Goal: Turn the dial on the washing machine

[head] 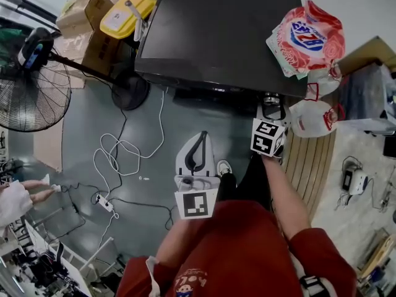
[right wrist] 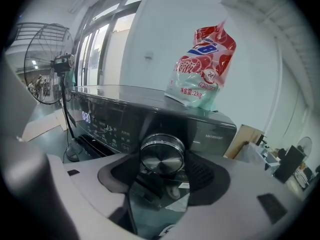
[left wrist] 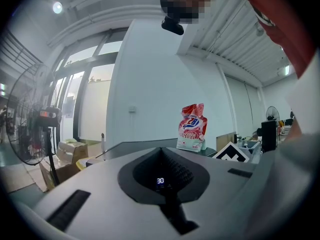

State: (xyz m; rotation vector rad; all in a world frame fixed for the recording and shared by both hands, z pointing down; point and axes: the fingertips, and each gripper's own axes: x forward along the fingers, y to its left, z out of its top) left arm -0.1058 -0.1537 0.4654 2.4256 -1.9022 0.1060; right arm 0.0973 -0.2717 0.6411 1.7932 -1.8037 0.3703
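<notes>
The round metal dial (right wrist: pixel 161 155) was seen on the front panel of the dark washing machine (head: pixel 216 30), near its right end. It sat just below a red and white detergent bag (head: pixel 307 39) set on the machine's top. The dial was clasped between the jaws of the right gripper (head: pixel 272 108). The left gripper (head: pixel 199 142) was held back from the machine, above the grey floor (head: pixel 142 159), jaws closed together on nothing. A standing fan (head: pixel 31 98) was seen far left.
</notes>
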